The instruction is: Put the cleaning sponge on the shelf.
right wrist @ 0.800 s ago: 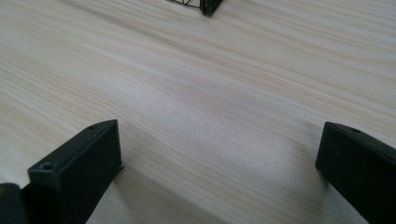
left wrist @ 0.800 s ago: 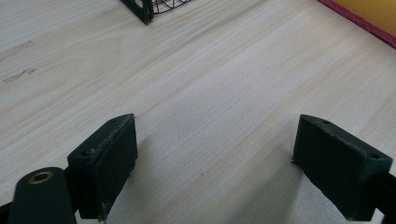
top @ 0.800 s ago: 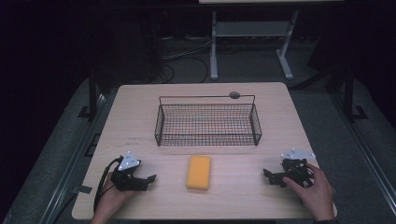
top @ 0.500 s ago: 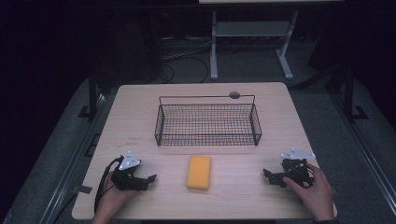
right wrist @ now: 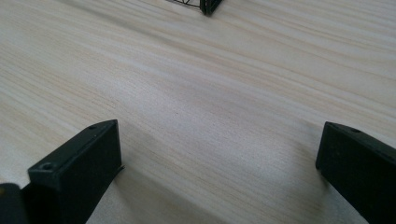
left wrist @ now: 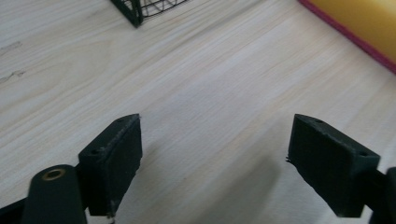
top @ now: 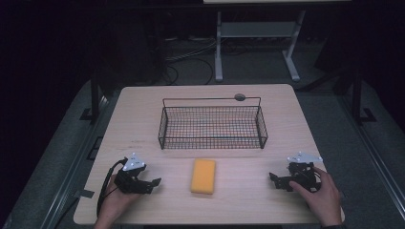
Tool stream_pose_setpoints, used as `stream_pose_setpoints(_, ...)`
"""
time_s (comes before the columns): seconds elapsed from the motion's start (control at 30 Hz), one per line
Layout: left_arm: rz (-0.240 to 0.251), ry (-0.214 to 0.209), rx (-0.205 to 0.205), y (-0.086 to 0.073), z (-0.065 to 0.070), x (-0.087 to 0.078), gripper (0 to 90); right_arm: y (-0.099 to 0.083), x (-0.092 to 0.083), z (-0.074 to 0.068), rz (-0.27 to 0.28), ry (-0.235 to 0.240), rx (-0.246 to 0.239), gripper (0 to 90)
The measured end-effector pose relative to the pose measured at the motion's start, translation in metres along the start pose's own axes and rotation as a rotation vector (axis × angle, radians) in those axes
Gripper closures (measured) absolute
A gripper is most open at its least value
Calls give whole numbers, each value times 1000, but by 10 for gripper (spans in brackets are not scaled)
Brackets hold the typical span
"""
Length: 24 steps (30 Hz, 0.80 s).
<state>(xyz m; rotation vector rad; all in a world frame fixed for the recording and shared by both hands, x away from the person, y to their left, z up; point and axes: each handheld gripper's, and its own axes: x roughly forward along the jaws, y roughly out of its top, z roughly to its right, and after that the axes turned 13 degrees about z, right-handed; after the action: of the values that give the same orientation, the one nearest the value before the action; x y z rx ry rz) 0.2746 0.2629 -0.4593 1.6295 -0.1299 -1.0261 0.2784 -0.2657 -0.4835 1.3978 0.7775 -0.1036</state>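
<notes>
High view: sponge [top: 203, 175] lengthwise toward basket [top: 212, 141]

The left gripper [top: 152, 182] and right gripper [top: 276, 180] sit low, well apart, pointing inward at each other, each held in a hand, jaws spread wide and empty.

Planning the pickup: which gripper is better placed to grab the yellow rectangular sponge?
Probably the left gripper. In the high view it sits nearer the yellow rectangular sponge than the right gripper, and the left gripper view already shows the sponge's edge. Both are open and empty.
</notes>
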Motion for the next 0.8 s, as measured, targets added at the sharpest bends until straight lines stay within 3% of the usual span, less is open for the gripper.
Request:
stream_pose_setpoints(0.5,-25,-61,-24,17,11,0,398,0,0,0,1,0,-2,0)
stream_pose_setpoints(0.8,-38,-80,-37,29,12,2,629,0,0,0,1,0,-2,0)
